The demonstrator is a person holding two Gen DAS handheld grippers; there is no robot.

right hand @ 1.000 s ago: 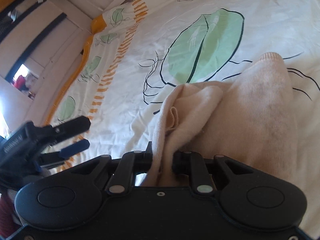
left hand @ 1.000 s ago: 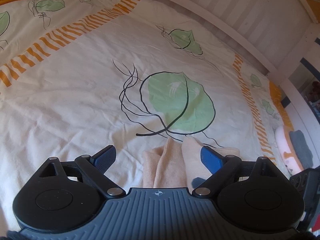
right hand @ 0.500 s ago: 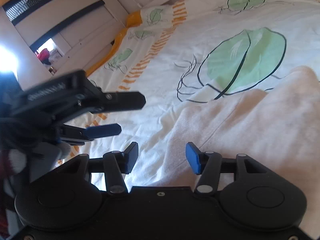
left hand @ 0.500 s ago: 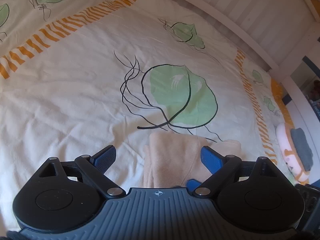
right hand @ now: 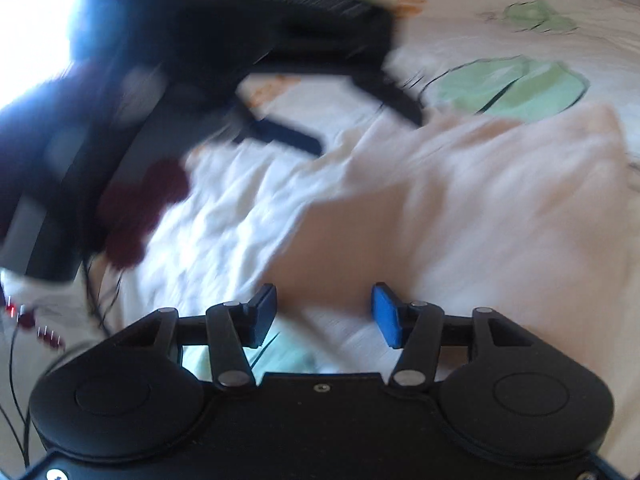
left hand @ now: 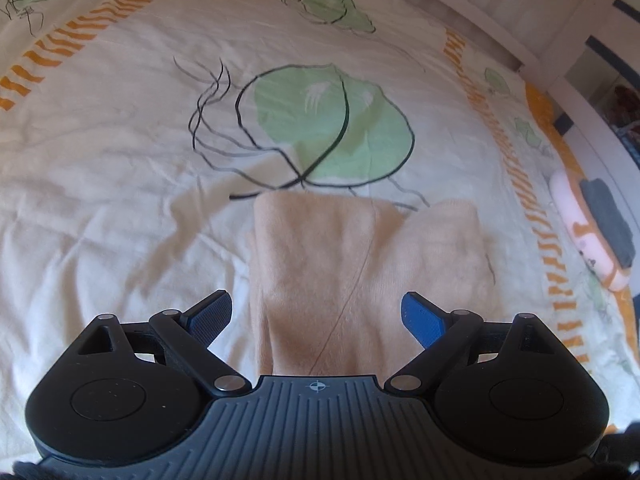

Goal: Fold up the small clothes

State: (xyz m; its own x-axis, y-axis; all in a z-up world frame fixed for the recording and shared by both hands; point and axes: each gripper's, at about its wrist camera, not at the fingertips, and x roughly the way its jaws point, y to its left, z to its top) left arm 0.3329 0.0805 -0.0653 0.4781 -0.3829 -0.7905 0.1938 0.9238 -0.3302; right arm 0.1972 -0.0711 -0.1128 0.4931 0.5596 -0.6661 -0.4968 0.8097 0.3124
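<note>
Since a second earlier, the right gripper had let go of the peach garment, its fingers now spread and holding nothing. That view was motion-blurred. The garment lay flat on the leaf-print bedspread, folded lengthwise. The left gripper hovered over its near end, fingers wide apart and empty.

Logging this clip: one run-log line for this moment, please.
left gripper: open, over garment | right gripper: open, holding nothing | peach knit garment: lying on leaf-print duvet | right view blurred
</note>
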